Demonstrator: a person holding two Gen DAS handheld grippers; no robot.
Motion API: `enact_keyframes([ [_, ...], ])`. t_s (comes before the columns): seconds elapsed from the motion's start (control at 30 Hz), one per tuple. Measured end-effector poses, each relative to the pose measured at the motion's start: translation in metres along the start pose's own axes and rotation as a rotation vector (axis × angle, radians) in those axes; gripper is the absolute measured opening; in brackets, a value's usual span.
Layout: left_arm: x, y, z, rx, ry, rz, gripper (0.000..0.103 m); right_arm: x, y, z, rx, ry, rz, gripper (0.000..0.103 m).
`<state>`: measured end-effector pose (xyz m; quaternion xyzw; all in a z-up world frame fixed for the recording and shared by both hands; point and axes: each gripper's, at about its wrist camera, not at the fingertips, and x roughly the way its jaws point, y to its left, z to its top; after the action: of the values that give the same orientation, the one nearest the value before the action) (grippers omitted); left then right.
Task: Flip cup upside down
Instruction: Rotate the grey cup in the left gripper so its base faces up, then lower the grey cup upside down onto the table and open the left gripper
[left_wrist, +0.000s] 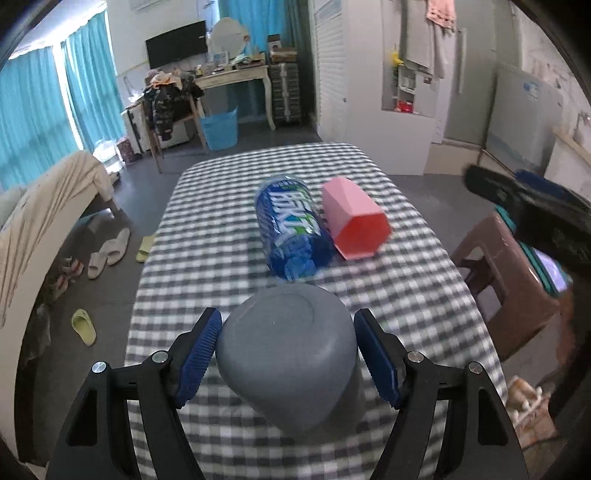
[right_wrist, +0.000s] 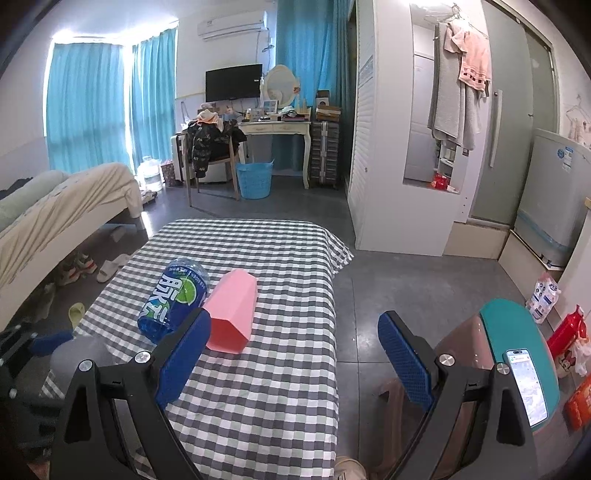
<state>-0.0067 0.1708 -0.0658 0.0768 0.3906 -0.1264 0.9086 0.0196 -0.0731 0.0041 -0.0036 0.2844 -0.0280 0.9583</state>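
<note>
The grey cup (left_wrist: 286, 354) stands near the near edge of the tabletop (left_wrist: 424, 266) with its flat bottom up, so by the look of it the flip is done and the step in hand is letting go cleanly. To do that well, the left claw (left_wrist: 288, 356) should draw straight back toward the near edge without brushing the cup's wall, keeping both sides equally clear so the cup does not tip or slide. The left claw is spread wide, its blue pads (left_wrist: 199, 354) just beside the cup on either side with thin gaps showing, gripping nothing. The cup sits squarely between them. Farther in, toward the middle, a blue bottle (left_wrist: 290, 229) and a pink cup (left_wrist: 354, 221) lie on their sides, touching. The right claw (right_wrist: 293, 356) hangs wide open and empty over the right edge.
</note>
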Motion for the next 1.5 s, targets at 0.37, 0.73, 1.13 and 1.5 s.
enact_keyframes([
  [0.37, 0.016, -0.012, -0.04, 0.028, 0.075, -0.084, 0.084, -0.007, 0.002, -0.001, -0.011, -0.02, 0.014, 0.092],
  [0.73, 0.031, -0.021, -0.05, 0.05, 0.001, -0.07, 0.073, -0.006, -0.001, -0.004, 0.001, -0.016, 0.01, 0.092],
  [1.13, 0.068, -0.018, -0.001, 0.05, -0.071, -0.057, 0.073, 0.001, -0.003, -0.004, 0.002, -0.001, -0.001, 0.092],
  [1.5, 0.077, -0.012, -0.006, 0.037, -0.047, -0.089, 0.075, 0.006, -0.005, -0.005, 0.008, 0.008, -0.008, 0.092],
])
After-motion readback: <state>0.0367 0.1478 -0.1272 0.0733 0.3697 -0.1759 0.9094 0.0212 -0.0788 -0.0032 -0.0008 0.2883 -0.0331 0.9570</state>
